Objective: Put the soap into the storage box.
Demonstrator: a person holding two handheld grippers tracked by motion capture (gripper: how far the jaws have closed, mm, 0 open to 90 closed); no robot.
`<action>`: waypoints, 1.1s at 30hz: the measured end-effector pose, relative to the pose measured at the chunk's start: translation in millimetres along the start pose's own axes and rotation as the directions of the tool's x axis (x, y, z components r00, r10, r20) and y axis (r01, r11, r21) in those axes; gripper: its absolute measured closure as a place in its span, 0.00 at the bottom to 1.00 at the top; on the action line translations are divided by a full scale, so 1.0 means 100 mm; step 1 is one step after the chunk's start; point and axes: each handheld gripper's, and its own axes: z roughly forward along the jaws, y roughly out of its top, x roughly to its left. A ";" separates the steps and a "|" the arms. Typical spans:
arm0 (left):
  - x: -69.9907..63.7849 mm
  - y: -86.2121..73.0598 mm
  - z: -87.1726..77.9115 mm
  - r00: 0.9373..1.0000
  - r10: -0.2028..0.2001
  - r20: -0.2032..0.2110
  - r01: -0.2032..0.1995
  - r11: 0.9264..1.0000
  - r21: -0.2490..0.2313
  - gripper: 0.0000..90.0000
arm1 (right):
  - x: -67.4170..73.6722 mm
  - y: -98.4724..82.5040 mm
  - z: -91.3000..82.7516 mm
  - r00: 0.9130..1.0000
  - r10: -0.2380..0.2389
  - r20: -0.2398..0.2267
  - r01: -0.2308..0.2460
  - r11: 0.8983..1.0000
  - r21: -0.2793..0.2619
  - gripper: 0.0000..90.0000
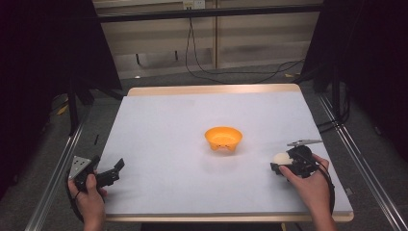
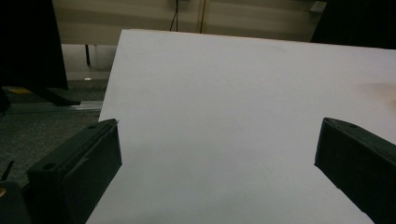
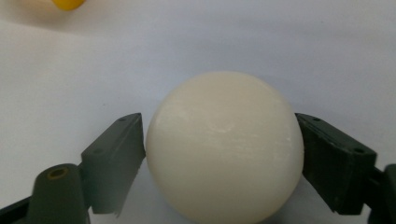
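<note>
The white ball (image 3: 224, 149) sat near the right front corner of the worktop (image 1: 183, 110), pressed between both pads of the right tongs (image 1: 278, 163). In the right gripper view the two black jaws touched its sides, left and right, with the ball resting on the pale surface between them. The person's right hand (image 1: 310, 185) came in from the front edge, forearm angled towards the middle, wrapped round the gripper body with the jaws pointing left and slightly away. The orange bowl (image 1: 223, 138) stood near the middle of the worktop, apart from the ball, off to its left and farther back. At the left front corner the left hand (image 1: 86, 197) held the left tongs (image 1: 113, 173) low over the worktop edge, pointing towards the right; their jaws stood wide apart with bare surface between them.
</note>
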 end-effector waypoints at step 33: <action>-0.01 0.00 0.00 1.000 0.016 0.013 -0.016 1.000 0.003 0.02 | -0.06 0.03 -0.04 0.999 0.033 -0.016 -0.033 0.999 -0.001 0.26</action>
